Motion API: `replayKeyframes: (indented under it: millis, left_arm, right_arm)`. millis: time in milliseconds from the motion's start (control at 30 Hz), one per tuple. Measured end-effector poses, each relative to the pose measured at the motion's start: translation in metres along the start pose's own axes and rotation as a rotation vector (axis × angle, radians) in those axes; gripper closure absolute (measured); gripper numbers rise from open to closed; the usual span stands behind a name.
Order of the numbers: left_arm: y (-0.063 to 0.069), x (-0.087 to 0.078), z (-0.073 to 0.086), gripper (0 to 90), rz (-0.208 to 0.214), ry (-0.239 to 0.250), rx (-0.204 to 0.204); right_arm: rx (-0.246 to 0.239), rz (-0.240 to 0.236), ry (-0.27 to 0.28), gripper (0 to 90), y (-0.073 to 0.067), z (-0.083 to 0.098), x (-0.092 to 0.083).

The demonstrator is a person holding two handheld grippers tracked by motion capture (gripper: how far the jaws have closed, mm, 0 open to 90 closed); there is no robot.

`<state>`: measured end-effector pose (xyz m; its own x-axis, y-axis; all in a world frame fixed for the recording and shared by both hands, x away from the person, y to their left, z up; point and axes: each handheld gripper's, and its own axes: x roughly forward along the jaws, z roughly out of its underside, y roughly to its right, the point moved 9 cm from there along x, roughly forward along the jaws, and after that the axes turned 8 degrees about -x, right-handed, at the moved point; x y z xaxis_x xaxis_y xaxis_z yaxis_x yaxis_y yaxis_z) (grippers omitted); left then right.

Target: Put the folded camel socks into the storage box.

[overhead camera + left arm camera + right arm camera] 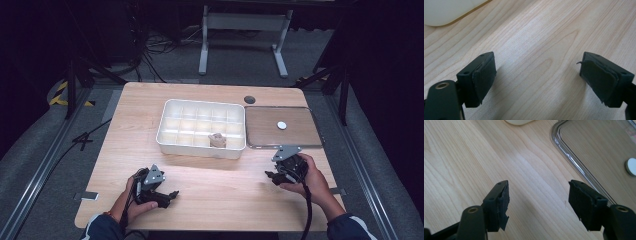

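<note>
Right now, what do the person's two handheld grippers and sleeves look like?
Both the left gripper and right gripper are black, two-jawed, each topped by a grey three-cornered plate. Their jaws carry worn black rubber pads with frayed edges. A black cable trails from the right one. The sleeves are dark blue.

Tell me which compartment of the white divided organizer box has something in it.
In the white plastic organizer box, the front-row compartment second from the right end holds a small brownish crumpled object; the other compartments look empty.
</note>
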<state>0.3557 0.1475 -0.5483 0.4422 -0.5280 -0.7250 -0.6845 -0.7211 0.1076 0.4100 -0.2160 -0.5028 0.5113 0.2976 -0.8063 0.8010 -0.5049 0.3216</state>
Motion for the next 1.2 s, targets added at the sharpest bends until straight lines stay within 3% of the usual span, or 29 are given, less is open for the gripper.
replayKeyframes:
  millis: [333, 700, 1033, 1200]
  left_arm:
    - [0.000, 0.000, 0.000, 14.0, 0.000, 0.000, 0.000]
    - [0.000, 0.000, 0.000, 13.9, 0.002, -0.002, -0.001]
    - [0.000, 0.000, 0.000, 13.8, 0.003, -0.002, -0.001]
    - [0.000, 0.000, 0.000, 13.8, 0.004, -0.001, 0.000]
  right_arm:
    - [0.010, 0.011, -0.020, 33.8, -0.005, 0.023, 0.002]
    - [0.066, 0.027, 0.040, 34.3, -0.007, 0.056, -0.003]
    - [0.148, -0.021, 0.116, 32.4, -0.013, 0.078, -0.010]
    - [0.258, -0.069, 0.203, 27.2, -0.016, 0.089, -0.011]
